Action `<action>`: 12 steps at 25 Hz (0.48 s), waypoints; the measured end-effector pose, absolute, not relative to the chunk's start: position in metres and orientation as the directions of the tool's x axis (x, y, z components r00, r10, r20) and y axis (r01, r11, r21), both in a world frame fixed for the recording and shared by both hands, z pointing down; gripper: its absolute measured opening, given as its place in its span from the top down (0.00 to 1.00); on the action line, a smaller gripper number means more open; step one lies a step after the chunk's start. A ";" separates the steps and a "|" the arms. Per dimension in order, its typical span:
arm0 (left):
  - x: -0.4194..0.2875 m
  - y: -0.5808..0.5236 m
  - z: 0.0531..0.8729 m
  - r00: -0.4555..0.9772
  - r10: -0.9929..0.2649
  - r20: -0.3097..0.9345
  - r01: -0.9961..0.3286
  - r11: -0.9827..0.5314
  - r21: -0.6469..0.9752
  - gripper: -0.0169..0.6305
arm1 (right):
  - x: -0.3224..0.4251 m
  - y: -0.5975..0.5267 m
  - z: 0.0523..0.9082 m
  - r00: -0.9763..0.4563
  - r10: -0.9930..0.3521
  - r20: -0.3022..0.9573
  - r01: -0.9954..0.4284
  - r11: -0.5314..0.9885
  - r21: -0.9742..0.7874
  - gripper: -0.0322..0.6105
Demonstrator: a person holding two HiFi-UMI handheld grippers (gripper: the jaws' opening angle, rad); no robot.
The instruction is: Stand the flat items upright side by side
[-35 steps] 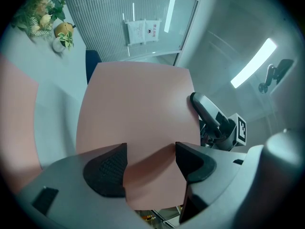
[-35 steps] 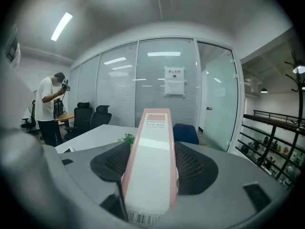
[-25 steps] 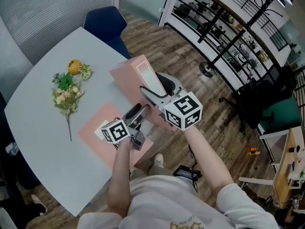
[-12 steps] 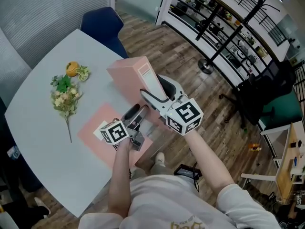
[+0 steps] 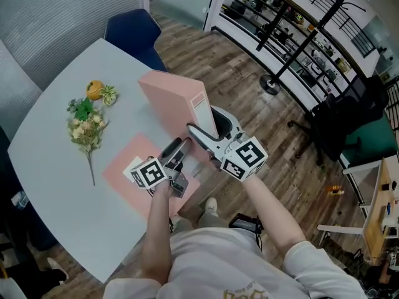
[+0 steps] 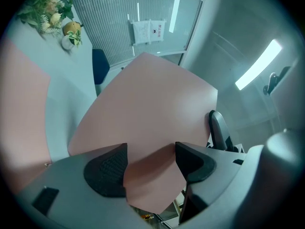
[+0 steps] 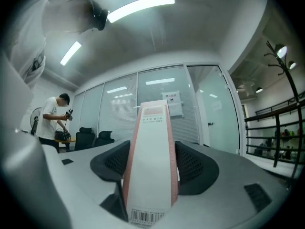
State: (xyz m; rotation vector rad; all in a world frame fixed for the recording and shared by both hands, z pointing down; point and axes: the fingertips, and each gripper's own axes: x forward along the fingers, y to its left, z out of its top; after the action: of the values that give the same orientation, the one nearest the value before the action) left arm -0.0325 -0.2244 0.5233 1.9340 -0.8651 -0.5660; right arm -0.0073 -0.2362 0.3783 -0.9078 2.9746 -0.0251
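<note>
The pale table (image 5: 50,185) fills the left of the head view, with a blue chair (image 5: 134,33) tucked in at its far edge.

On the table's near right side the pink file box (image 5: 171,104) is propped up on its lower end. A second ago it leaned further over, with its white label facing up. Now it has swung closer to upright, so its broad pink side faces the camera and the label (image 5: 204,114) runs down its right edge.

Just beside it, to the left, the flat pink box (image 5: 128,167) lies on the table where it lay before.

The right gripper (image 5: 202,118) has dropped a little toward the person as the file box rose. Its jaws are closed on the labelled narrow side, one pad (image 7: 114,163) pressed on each flank of the label, with the barcode end nearest the camera.

The left gripper (image 5: 181,147) has not moved and sits over the flat pink box. Its jaws stand apart, and a shaded lower corner of the file box (image 6: 147,185) shows in the gap. Whether the pads touch that corner cannot be told.

The bunch of flowers (image 5: 86,126) lies well off to the left, unchanged, its stem pointing toward the person.
</note>
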 end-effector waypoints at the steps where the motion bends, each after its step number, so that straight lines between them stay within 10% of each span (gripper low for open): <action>1: -0.035 -0.224 0.527 0.643 -0.765 -0.028 -0.350 -0.326 0.878 0.49 | -0.007 -0.235 0.381 -0.830 -0.557 -0.024 -0.556 0.830 -0.048 0.47; 12: -0.028 -0.216 0.533 0.657 -0.754 -0.010 -0.353 -0.320 0.879 0.49 | 0.005 -0.226 0.398 -0.860 -0.508 0.037 -0.510 0.856 -0.090 0.47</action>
State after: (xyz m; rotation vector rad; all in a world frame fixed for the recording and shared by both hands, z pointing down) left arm -0.0283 -0.2162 0.5327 1.9243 -0.8685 -0.5307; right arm 0.0052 -0.2255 0.3981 -0.8332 3.0382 -0.1521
